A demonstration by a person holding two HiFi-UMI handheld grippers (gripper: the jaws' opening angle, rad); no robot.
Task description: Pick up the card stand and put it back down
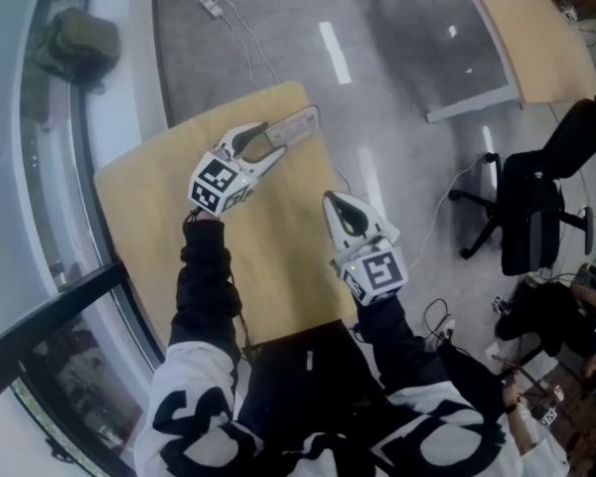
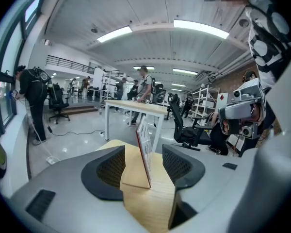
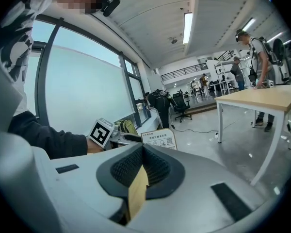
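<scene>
we look down on a light wood counter [image 1: 169, 217] and hold a gripper in each hand over it. the left gripper [image 2: 143, 150] has its jaws wide apart. the card stand [image 2: 146, 142] is right between them, but the dark pads [image 2: 109, 168] do not press on it, and there is a gap on each side. the card stand is upright on the counter, on its own flat base. in the left gripper view we see it from the thin side, with a red edge. it stands near the far corner of the counter, close to the edge there. in the right gripper view its white face shows, with small print and a little square code, but the print is too small to read. the right gripper [image 3: 142, 148] has its jaws together with the tips touching, and nothing is held in them. only a strip of the wood counter shows under them. this gripper is over the right side of the counter, close to that edge and apart from the card stand. our sleeves are black and our top is black and white. the floor [image 1: 397, 97] round the counter is grey and shiny. a black chair [image 1: 531, 217] stands on it off to the right, and another wood table [image 1: 536, 38] is further away. a white plug box [image 1: 212, 6] lies on the floor past the far edge. a big window [image 3: 82, 91] runs along the left side, with a green bag [image 1: 74, 40] by it. some people [image 2: 144, 84] stand far off in the room.
</scene>
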